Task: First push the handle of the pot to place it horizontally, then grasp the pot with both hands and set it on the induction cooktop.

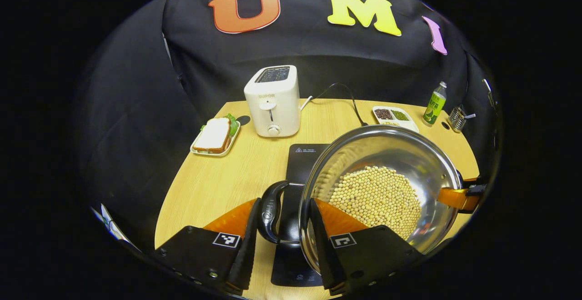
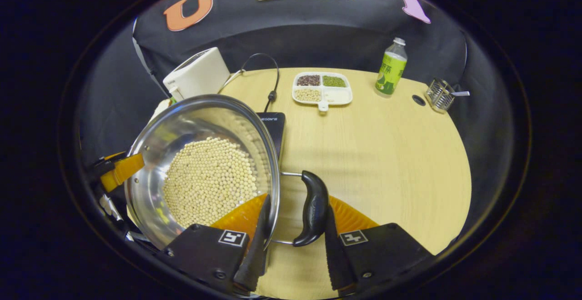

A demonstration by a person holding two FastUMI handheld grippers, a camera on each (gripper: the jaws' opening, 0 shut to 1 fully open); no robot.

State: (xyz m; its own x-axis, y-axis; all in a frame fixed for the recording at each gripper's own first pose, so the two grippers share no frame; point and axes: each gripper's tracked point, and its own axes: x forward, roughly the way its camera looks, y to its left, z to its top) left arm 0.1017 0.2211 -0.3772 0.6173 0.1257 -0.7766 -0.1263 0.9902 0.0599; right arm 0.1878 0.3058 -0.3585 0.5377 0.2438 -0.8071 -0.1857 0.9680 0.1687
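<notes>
A shiny round stainless-steel pot (image 1: 386, 186) filled with pale yellow beans (image 1: 377, 197) is held over the black flat induction cooktop (image 1: 302, 154), its two black loop handles lying level on opposite sides, so its long axis runs from one gripper to the other. The left gripper (image 1: 282, 241) is clamped across one handle (image 1: 270, 213) and the pot's rim. The right gripper (image 2: 293, 241) is clamped likewise on the other handle (image 2: 311, 207). Whether the pot's base touches the cooktop cannot be told. A light wooden table (image 2: 386, 154) is seen beneath, bearing a white toaster (image 1: 273, 102), a sandwich on a tray (image 1: 214, 136), a white divided dish of grains (image 2: 322, 87), a green bottle (image 2: 391, 67) and a small wire rack (image 2: 440, 94). Black cloth is hung behind.
</notes>
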